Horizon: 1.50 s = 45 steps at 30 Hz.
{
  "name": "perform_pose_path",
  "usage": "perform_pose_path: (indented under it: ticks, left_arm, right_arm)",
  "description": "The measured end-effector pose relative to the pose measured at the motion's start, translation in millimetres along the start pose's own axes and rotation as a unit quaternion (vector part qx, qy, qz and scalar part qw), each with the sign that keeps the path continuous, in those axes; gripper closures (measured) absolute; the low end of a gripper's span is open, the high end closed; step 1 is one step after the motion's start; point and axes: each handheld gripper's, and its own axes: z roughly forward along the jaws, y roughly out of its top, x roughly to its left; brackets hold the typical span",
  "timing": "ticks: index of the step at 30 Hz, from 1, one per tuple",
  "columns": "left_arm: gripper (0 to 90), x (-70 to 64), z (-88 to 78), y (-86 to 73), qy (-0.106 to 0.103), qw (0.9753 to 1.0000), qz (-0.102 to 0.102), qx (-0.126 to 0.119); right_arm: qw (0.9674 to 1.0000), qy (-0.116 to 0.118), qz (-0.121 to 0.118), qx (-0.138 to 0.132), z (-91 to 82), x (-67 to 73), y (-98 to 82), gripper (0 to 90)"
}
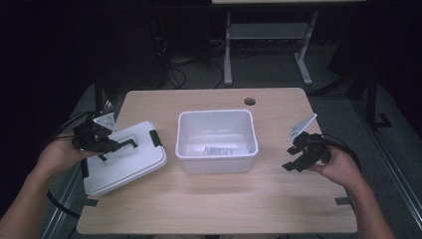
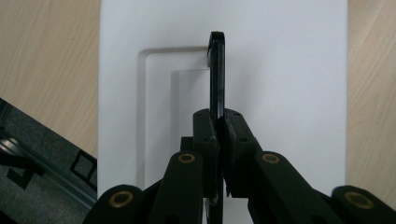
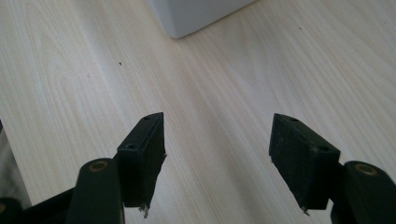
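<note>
Left tool [image 1: 115, 145] clamps lid [image 1: 124, 164] handle [image 2: 216, 74]; keep lid level over box [image 1: 217, 141]. Right tool [image 1: 294, 158] open, empty.

My left gripper [image 2: 218, 135] is matt black plastic, brass-coloured rivets shining dully at its joints, and what it pinches is the lid's handle [image 2: 217, 74], a glossy black plastic bar. The lid [image 1: 124, 158] itself, at the tabletop's left edge, is smooth white plastic with a soft sheen. The tabletop [image 3: 224, 84] is pale wood-look laminate, fine-grained and matt. My right gripper [image 3: 217, 161] has the same matt black plastic, its pads a little frayed at the lower corners. The bin [image 1: 217, 141] mid-table is smooth, slightly translucent white plastic, with a paper label inside
</note>
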Motion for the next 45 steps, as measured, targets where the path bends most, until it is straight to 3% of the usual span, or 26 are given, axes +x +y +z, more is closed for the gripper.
perform_pose_path:
  ticks: [9,26,35,45]
  left_arm:
    - [84.9,-0.9,-13.2,0.9,-0.005,1.0,0.003,0.003]
    - [84.9,1.2,-54.0,11.2,0.002,1.0,0.01,0.0]
    - [84.9,2.3,-69.9,22.7,0.004,0.9999,0.014,-0.004]
    - [84.9,0.6,-78.9,46.1,0.003,0.9994,0.031,-0.012]
  right_arm:
    - [1.0,0.0,0.002,-0.001,-0.3,0.2,0.2,35.2]
    - [1.0,0.0,-0.002,0.004,2.2,1.5,3.4,35.2]
    - [1.0,0.001,-0.001,0.004,1.7,2.3,4.0,35.1]
    - [1.0,0.0,0.0,0.001,0.6,2.9,3.4,35.0]
